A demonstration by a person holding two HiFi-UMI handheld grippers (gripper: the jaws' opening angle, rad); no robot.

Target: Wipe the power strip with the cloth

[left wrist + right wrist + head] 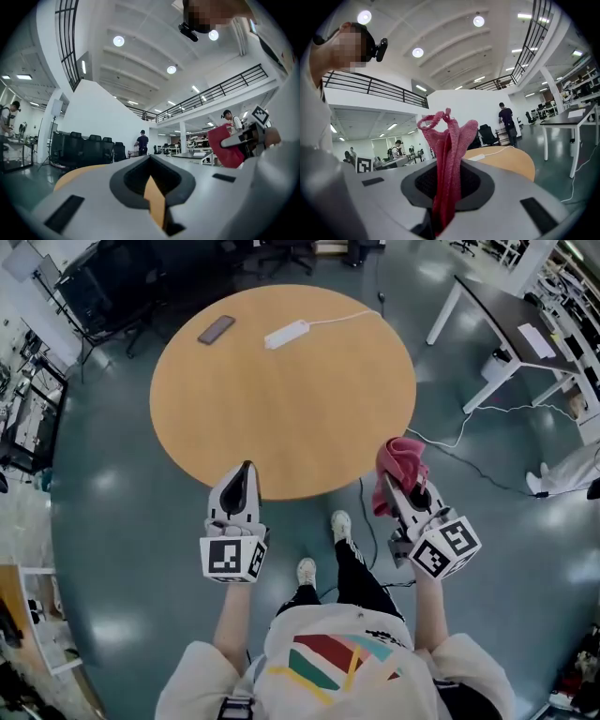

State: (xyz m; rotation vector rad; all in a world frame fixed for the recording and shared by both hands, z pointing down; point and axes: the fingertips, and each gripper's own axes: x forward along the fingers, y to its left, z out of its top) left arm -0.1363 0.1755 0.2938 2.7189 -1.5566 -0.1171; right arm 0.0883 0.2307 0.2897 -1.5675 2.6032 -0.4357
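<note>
A white power strip (286,334) lies on the far side of the round wooden table (281,418), its white cord running off to the right; in the right gripper view the power strip (476,157) shows small on the tabletop. My right gripper (405,482) is shut on a pink-red cloth (399,464), which bunches up above the jaws; the cloth (446,154) fills the middle of the right gripper view. My left gripper (244,474) is shut with nothing in it, held level at the table's near edge. Both grippers are well short of the strip.
A dark phone (217,329) lies on the table left of the strip. A black-topped desk (511,320) stands at the right, cables trail over the floor. Black office chairs (89,147) and several people stand in the distance.
</note>
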